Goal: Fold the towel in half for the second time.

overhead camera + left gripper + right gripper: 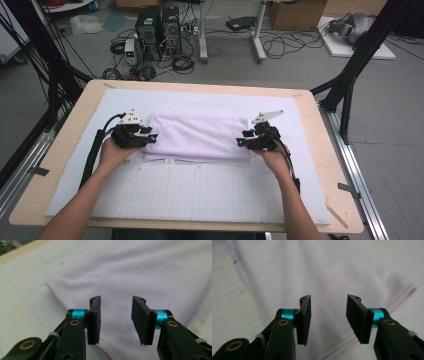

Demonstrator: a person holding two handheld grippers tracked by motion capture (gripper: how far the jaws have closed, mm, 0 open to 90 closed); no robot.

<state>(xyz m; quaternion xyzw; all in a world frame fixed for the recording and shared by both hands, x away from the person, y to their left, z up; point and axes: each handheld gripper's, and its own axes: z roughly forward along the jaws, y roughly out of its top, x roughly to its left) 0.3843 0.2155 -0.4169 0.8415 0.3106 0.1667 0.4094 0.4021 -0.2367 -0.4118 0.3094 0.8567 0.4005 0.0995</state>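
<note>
A folded pale lilac towel lies flat in the middle of the white gridded mat. My left gripper sits at the towel's left edge, its jaws open over the cloth with nothing between them. My right gripper sits at the towel's right edge, also open above the fabric, and the gap between its jaws holds nothing. A small white label shows on the towel's near edge.
The mat covers a wooden table with rounded corners. Black frame posts stand at the right and left. Beyond the far edge, computer towers, cables and boxes sit on the floor.
</note>
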